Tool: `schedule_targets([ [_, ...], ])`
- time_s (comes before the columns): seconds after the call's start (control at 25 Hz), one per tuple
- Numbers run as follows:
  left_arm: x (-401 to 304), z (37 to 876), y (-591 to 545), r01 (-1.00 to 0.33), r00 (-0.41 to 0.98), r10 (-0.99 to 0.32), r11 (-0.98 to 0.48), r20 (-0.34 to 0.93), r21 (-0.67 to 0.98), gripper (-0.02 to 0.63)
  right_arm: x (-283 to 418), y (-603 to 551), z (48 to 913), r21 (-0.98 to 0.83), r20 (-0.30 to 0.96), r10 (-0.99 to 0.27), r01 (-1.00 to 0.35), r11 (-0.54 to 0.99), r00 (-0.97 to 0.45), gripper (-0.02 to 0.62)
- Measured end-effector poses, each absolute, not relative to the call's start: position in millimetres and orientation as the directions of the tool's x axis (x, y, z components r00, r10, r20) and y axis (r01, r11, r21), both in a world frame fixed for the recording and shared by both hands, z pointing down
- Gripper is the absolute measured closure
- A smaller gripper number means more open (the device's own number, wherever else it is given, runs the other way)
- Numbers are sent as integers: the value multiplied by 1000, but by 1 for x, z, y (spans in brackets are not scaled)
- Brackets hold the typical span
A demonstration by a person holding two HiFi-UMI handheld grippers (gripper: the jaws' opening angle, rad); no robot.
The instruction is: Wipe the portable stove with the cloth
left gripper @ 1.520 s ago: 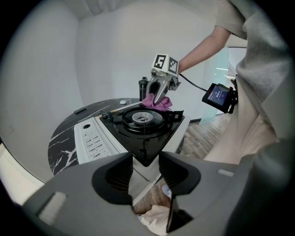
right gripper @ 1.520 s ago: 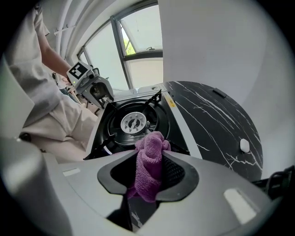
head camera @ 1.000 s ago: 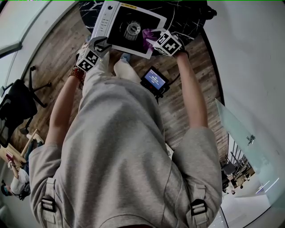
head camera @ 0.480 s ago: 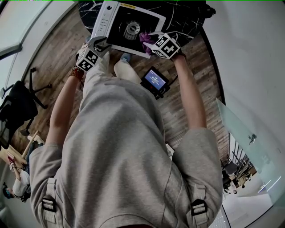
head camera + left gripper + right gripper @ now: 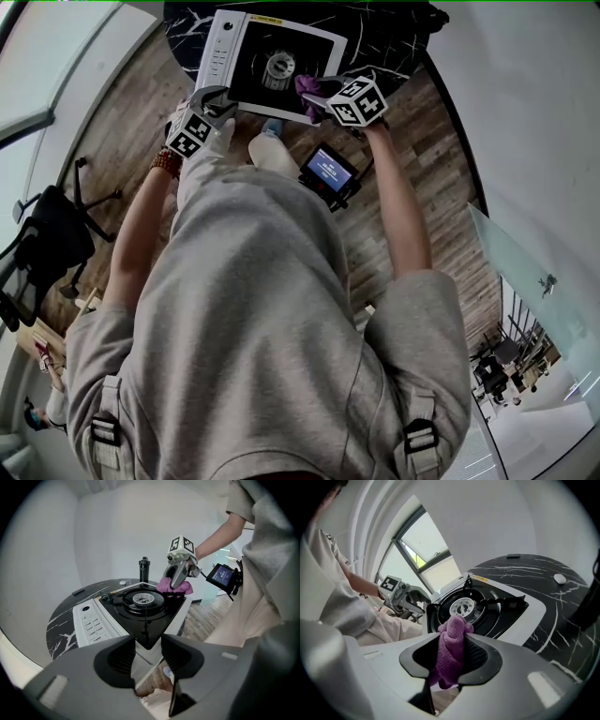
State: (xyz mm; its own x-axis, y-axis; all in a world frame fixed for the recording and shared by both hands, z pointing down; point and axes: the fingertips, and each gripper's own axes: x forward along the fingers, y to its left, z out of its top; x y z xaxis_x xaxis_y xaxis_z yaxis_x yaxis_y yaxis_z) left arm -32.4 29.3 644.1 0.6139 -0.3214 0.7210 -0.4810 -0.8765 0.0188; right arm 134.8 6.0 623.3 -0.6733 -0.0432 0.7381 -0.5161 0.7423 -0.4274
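The portable stove (image 5: 217, 47) is white with a black top and a round burner (image 5: 279, 67), and it lies on a black marble table. My left gripper (image 5: 220, 101) is at the stove's near left corner. In the left gripper view that corner (image 5: 147, 639) sits wedged between the jaws of the left gripper (image 5: 148, 654), which look shut on it. My right gripper (image 5: 452, 656) is shut on a bunched purple cloth (image 5: 451, 648). The cloth (image 5: 307, 86) rests on the black top at the stove's near right edge, beside the burner (image 5: 462, 606).
The round marble table (image 5: 562, 597) carries a black bottle (image 5: 144, 569) behind the stove and a small white object (image 5: 558, 578). A device with a blue screen (image 5: 328, 169) hangs at the person's waist. An office chair (image 5: 47, 234) stands on the wooden floor at the left.
The right gripper has rolled about its own axis with the cloth held at the stove's near right edge. The left gripper has stayed at its corner.
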Motion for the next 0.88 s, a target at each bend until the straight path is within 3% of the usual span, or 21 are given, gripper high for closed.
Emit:
schedule_targets([
  [0.28,-30,635,36,-384,663,-238,-922,710,50,417,158,4,600,-377,665,-320,-673,636,-675,451],
  [0.52,-35,622,34,-244,732,-107,-963,673,112,377,198,5,551,-393,555,-623,-833,389,-552,451],
  [0.88,-43,603,-13,14,789,54,-997,612,71,376,167,38,542,-340,572,-754,-930,139,-322,451],
])
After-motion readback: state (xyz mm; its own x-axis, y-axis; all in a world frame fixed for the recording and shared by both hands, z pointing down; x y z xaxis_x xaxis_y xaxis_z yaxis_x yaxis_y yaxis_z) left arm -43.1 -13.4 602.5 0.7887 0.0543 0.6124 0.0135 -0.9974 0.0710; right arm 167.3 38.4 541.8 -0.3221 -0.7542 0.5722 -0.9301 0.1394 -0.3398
